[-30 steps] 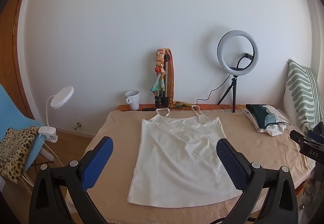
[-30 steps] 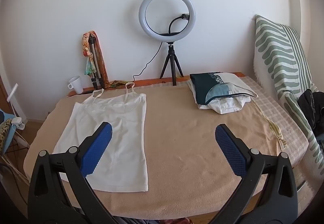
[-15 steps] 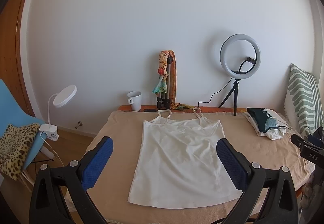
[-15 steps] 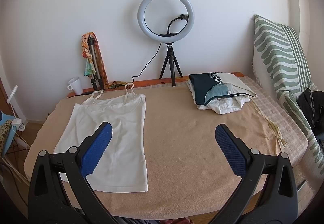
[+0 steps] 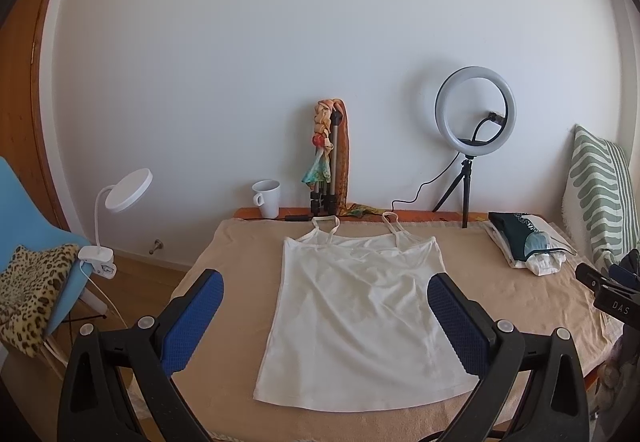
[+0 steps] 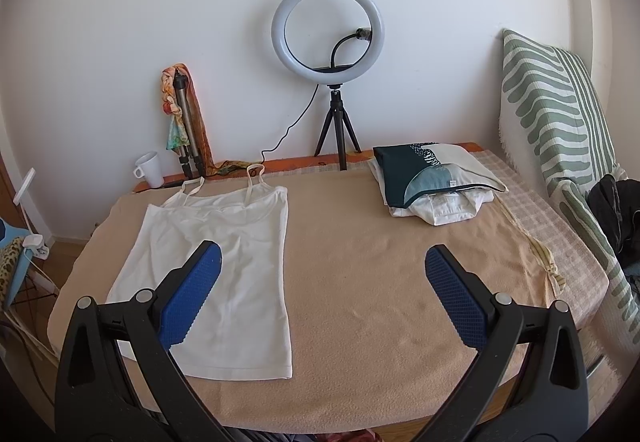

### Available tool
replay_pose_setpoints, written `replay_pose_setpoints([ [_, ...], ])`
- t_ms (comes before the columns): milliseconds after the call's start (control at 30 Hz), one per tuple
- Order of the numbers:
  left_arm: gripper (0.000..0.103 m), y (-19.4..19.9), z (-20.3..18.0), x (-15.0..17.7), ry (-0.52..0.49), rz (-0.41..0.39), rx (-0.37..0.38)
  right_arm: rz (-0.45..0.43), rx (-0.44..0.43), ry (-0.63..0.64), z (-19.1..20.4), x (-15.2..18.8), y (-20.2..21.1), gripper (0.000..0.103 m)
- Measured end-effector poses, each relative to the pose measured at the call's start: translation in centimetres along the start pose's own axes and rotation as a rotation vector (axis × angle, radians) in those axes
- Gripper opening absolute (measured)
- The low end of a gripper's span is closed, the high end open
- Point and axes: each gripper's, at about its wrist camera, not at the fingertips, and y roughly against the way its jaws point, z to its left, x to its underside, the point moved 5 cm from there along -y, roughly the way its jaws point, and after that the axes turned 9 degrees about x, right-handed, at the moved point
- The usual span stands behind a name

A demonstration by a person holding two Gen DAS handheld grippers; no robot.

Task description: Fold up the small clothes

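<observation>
A white strappy tank top [image 5: 360,322] lies flat on the tan blanket-covered table [image 5: 240,262], straps toward the wall. It also shows in the right wrist view [image 6: 224,266], at the table's left side. My left gripper [image 5: 326,306] is open and empty, held above the top's lower half. My right gripper [image 6: 322,284] is open and empty, over bare blanket [image 6: 380,282] to the right of the top. Part of the right gripper [image 5: 608,294] shows at the right edge of the left wrist view.
A stack of folded clothes [image 6: 436,182] lies at the back right. A ring light on a tripod [image 6: 328,34], a scarf-wrapped tripod [image 6: 182,122] and a white mug [image 6: 149,170] stand along the wall. A striped cushion [image 6: 560,122] is right; a blue chair [image 5: 24,242] left.
Both grippers have tilted or risen slightly, so the table sits lower in both views. The top has not moved. Both grippers stay open.
</observation>
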Motion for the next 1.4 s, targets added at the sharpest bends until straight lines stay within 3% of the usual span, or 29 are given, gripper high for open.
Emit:
replay_pose_setpoints([
  [1400,0.103,-0.6,1.1,0.3,0.022,0.017,-0.016,0.02,0.002,0.002,0.1,0.2,-0.6,0.103],
])
